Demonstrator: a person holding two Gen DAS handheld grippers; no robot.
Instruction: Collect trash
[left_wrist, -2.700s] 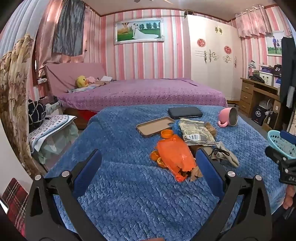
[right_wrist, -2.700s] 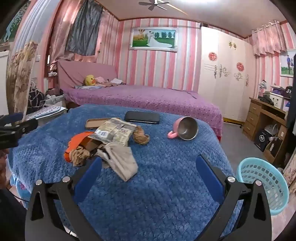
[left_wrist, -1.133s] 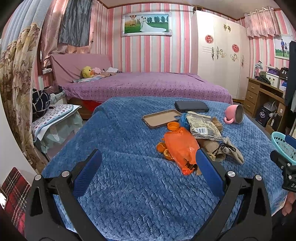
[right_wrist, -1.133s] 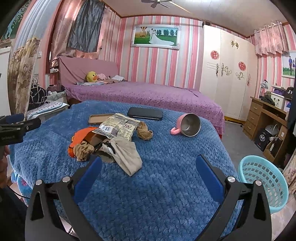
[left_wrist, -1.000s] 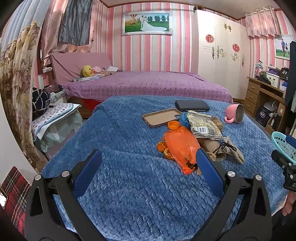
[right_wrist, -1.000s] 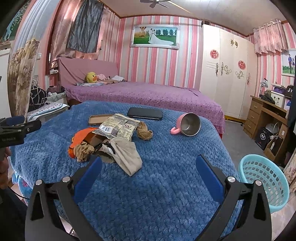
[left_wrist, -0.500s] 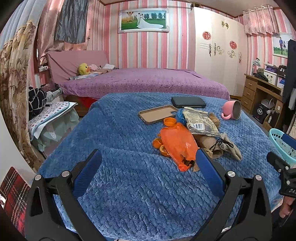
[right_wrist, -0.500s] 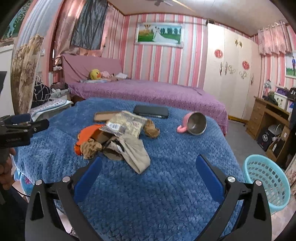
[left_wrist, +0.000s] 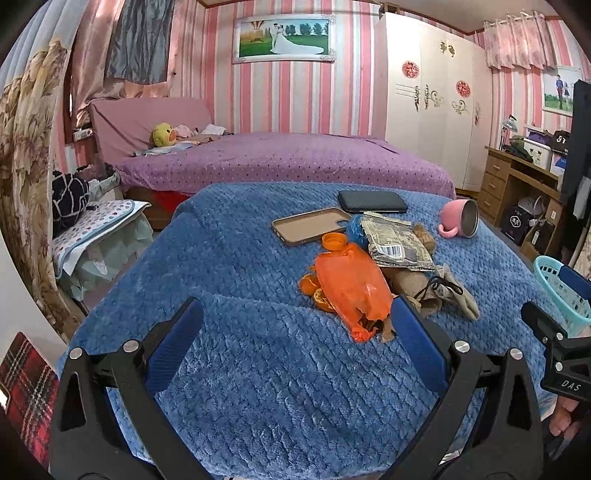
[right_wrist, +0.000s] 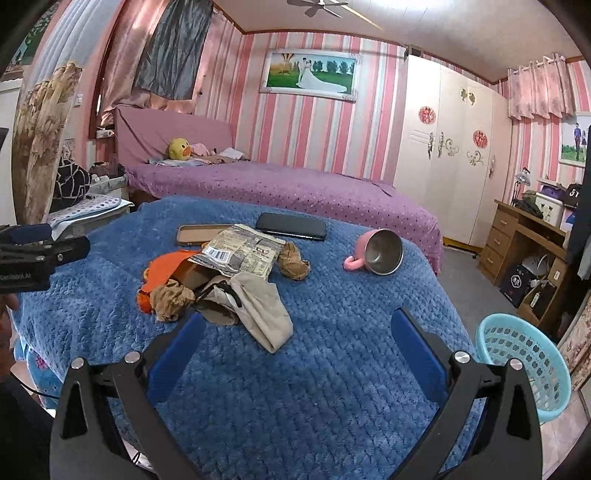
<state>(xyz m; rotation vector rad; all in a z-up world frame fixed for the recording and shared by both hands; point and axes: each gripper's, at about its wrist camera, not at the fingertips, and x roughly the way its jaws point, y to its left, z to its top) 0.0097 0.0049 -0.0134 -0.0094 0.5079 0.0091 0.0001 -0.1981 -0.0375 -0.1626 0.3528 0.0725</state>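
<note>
Trash: a heap lay mid-way across the blue blanket (left_wrist: 236, 280), made up of an orange bag (left_wrist: 351, 284), a printed wrapper (right_wrist: 240, 254), crumpled brown paper (right_wrist: 171, 299), a second brown wad (right_wrist: 293, 262), a beige cloth (right_wrist: 264, 310) and a blue scrap (left_wrist: 355, 230) under the wrapper's far end.
Orange bag: lay on the left side of the heap, with an orange cap (left_wrist: 333, 242) touching its far end.
Wrapper: rested on top of the heap, barcode facing up.
Left gripper (left_wrist: 295, 334): fingers spread wide and empty, held above the blanket's near edge; its right finger (left_wrist: 415, 347) overlapped the near tip of the orange bag in view, contact unclear.
Right gripper (right_wrist: 295, 343): fingers spread wide and empty, just short of the beige cloth.
Basket (right_wrist: 524, 358): light blue, on the floor off the blanket's right side, well apart from the heap.
Mug (right_wrist: 376, 253): pink, on its side to the right of the heap.
Phone (right_wrist: 291, 226): dark, flat beyond the wrapper.
Case (left_wrist: 312, 230): tan, beside the phone, near the orange cap.
Bed (left_wrist: 295, 162): purple, behind the blanket.
</note>
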